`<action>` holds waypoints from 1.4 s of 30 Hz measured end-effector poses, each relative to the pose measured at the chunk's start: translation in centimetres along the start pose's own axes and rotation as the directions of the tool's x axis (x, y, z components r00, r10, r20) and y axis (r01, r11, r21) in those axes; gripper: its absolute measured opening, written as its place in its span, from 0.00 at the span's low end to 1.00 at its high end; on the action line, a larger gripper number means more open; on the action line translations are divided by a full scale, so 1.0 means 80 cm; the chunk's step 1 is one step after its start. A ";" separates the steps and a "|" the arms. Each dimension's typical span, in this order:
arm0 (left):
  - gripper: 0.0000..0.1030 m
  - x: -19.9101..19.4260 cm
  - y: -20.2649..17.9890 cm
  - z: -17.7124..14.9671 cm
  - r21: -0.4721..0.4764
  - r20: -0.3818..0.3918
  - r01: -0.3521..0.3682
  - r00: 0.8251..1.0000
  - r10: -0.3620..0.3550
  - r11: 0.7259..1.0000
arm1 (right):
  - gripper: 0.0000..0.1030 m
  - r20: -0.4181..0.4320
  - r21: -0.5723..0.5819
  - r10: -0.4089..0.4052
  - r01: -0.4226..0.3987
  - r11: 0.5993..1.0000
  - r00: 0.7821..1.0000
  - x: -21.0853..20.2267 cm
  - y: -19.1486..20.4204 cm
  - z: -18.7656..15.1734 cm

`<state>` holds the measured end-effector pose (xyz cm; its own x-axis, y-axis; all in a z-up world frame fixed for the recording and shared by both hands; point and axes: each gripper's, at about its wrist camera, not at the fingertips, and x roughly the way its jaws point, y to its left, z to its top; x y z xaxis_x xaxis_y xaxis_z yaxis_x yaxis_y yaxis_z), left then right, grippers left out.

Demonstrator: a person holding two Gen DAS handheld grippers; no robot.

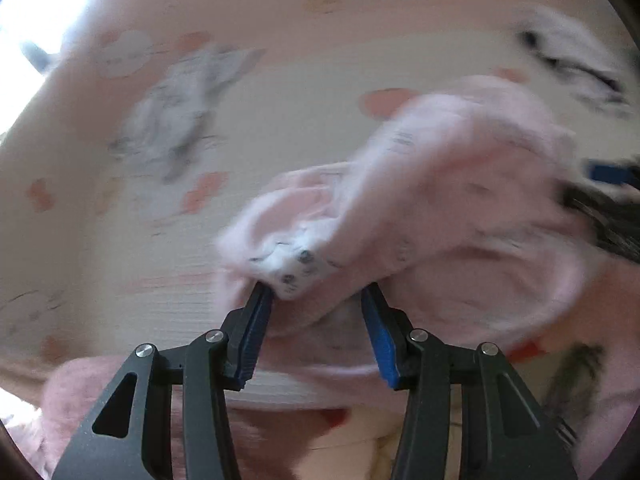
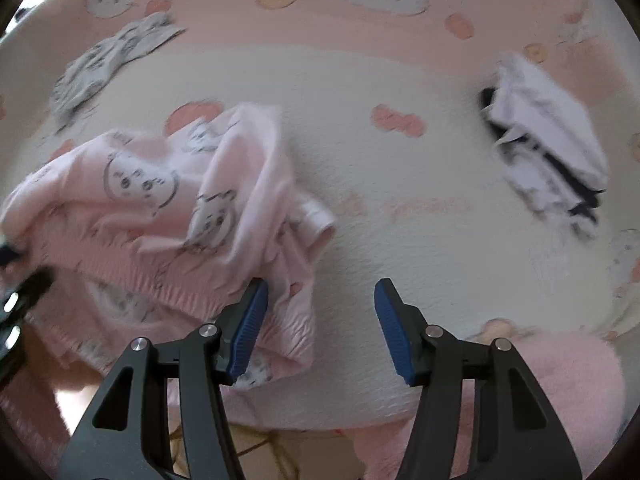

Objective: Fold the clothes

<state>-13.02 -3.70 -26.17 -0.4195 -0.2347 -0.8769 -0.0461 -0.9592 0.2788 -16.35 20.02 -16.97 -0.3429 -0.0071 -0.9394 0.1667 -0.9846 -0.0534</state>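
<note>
- Left wrist view: the left gripper [image 1: 316,300] stands with its 2 blue-padded fingers [image 1: 256,328] set wide apart. The picture is blurred.
- A bunched edge of the crumpled pale pink cartoon-print knit garment [image 1: 460,184] lies between the fingertips, touching the left pad. The pads are not closed on it, so I judge it not held.
- The garment's bulk runs up and to the right from these fingers, toward the other tool, the right gripper [image 1: 608,176], at the right edge of this view.
- The garment lies on the pink and cream cartoon-print bedspread [image 1: 280,92]. A small rumpled grey-and-white printed cloth [image 1: 176,116] lies well apart, up and left.
- Right wrist view: the right gripper [image 2: 320,312] also has its fingers set wide, holding nothing; bare bedspread shows between them.
- The pink garment [image 2: 160,208] lies left of this gripper, its hem just beside the left finger [image 2: 248,324]. Its long axis runs roughly left to right.
- A white-and-dark bundle of cloth [image 2: 548,148] lies well apart, upper right. Whether it is folded I cannot tell.
- Judgement: the garment is unfolded. The left gripper is nearer and already straddles cloth; the right would need to shift leftward to reach the hem.
</note>
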 end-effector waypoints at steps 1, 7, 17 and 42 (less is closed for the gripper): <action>0.48 0.000 0.013 0.002 -0.052 0.004 -0.039 0.999 0.039 0.998 | 0.56 -0.012 -0.015 0.016 -0.016 1.000 1.000 0.002 0.004 -0.002; 0.48 -0.039 0.067 0.001 -0.242 0.135 0.029 0.991 0.004 0.970 | 0.59 0.033 -0.008 -0.123 0.123 0.992 0.992 -0.002 0.003 -0.002; 0.48 -0.001 -0.005 -0.007 -0.056 0.001 -0.036 0.999 0.036 0.998 | 0.61 -0.092 -0.085 0.054 -0.062 0.994 0.994 0.012 0.038 -0.031; 0.08 -0.229 0.074 0.121 -0.083 0.481 0.233 0.861 -0.166 0.969 | 0.18 0.411 0.076 -0.075 0.048 0.996 0.909 -0.236 -0.030 0.095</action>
<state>-14.39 -3.57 -4.68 -0.7896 0.0329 -0.6127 -0.0673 -0.9972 0.0332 -17.28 21.16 3.43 -0.7038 -0.0040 -0.7103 0.0793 -0.9942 -0.0730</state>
